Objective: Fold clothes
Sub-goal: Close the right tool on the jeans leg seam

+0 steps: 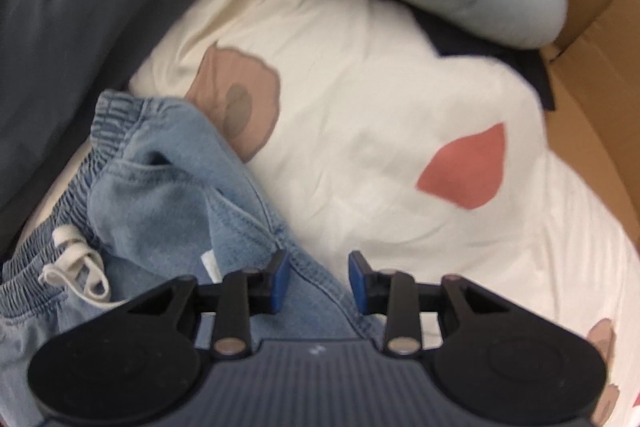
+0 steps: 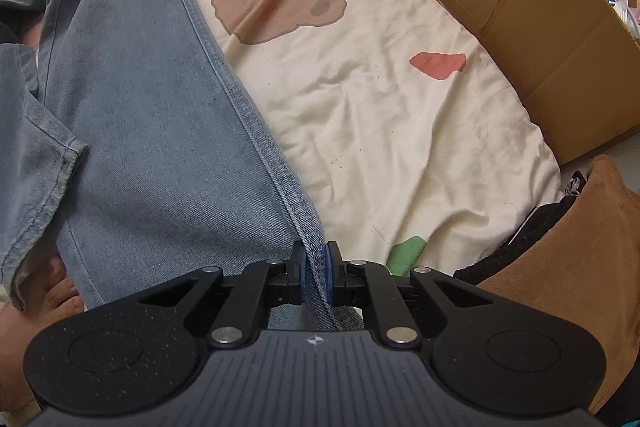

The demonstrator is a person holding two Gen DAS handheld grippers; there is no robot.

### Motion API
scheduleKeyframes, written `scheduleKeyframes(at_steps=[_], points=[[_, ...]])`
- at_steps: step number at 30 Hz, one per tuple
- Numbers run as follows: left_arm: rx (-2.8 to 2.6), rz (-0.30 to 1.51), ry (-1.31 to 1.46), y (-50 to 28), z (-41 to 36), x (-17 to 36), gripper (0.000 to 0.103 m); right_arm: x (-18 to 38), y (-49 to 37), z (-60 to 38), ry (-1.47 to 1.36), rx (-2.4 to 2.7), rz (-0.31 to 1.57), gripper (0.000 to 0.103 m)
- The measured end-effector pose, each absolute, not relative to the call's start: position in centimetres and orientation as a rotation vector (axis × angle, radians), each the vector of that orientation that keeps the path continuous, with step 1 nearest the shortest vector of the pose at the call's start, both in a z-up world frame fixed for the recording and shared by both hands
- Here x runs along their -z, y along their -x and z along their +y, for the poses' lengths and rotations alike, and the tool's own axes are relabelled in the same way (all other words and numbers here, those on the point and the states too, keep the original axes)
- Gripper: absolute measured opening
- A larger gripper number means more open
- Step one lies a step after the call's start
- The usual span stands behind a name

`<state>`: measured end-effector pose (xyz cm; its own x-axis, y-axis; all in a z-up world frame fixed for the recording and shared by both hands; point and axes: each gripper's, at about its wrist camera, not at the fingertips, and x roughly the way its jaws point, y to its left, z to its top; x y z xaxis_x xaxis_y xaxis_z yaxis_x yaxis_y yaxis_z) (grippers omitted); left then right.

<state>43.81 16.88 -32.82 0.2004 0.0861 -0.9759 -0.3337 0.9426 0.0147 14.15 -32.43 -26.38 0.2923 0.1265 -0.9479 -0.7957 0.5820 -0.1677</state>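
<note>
Jeans (image 2: 152, 115), one pair, lie on my one cream sheet (image 2: 380, 131): right gripper (image 2: 316, 277) clamps their seam, left gripper (image 1: 318, 281) seemingly apart over them.

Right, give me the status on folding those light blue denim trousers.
Done: the light blue denim trousers lie stretched along the cream patterned bedding. In hand: the right gripper pinches a side seam; the left gripper stands open over the seam near the elastic waistband. Left: no fold shows yet.
</note>
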Motion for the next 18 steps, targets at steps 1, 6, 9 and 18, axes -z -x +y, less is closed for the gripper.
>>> scheduleKeyframes(at_steps=[1, 6, 9, 18], points=[[-0.304, 1.354, 0.222, -43.9, 17.0, 33.2, 0.040, 26.4, -14.2, -32.4, 0.729, -0.688, 1.112, 0.007], [-0.328, 1.385, 0.229, -44.1, 17.3, 34.8, 0.041, 27.0, -14.5, -32.1, 0.733, -0.678, 1.116, 0.007], [-0.323, 1.397, 0.187, -44.4, 16.7, 35.3, 0.041, 27.1, -14.6, -32.1, 0.735, -0.682, 1.119, 0.007], [-0.333, 1.384, 0.116, -43.9, 15.8, 35.6, 0.022, 27.2, -14.6, -31.8, 0.729, -0.681, 1.104, 0.007]])
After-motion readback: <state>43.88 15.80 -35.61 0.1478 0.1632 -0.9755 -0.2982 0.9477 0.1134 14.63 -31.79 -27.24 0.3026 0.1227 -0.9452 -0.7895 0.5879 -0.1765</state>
